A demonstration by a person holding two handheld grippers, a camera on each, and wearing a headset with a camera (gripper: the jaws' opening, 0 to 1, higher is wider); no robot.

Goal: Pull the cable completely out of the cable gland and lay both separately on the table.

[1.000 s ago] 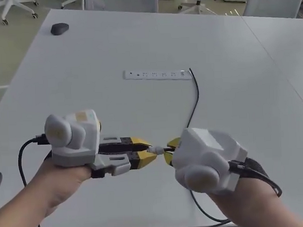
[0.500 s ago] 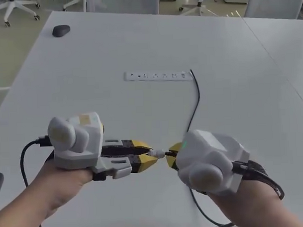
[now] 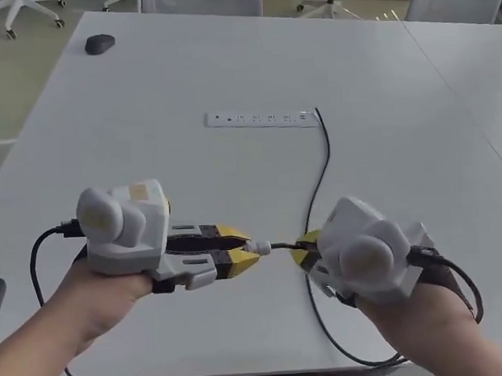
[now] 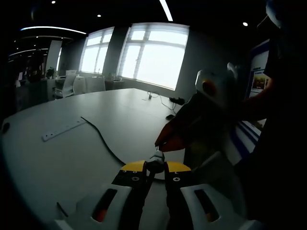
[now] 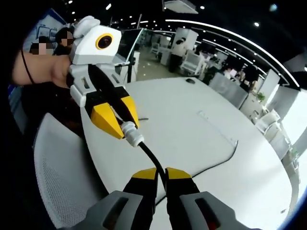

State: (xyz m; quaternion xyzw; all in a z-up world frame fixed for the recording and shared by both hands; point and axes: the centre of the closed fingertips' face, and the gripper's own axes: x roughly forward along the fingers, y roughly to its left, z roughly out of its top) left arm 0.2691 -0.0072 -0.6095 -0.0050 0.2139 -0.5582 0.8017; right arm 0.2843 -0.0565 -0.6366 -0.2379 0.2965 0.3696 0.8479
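Left tongs (image 3: pixel 251 247) are pressed together on the white cable gland (image 3: pixel 257 248), which sits at their yellow tips, held above the near part of the table (image 3: pixel 193 178). The right gripper view makes plain what the head view barely resolves: the black cable (image 5: pixel 151 155) leaves the gland's end and runs a short way into the right tongs (image 5: pixel 160 175), which pinch it. On the far side of the table lie a dark mouse (image 3: pixel 99 44) at the far left and a white power strip (image 3: pixel 261 119) near the middle. The strip's black cord (image 3: pixel 324 165) trails nearward past the right tongs.
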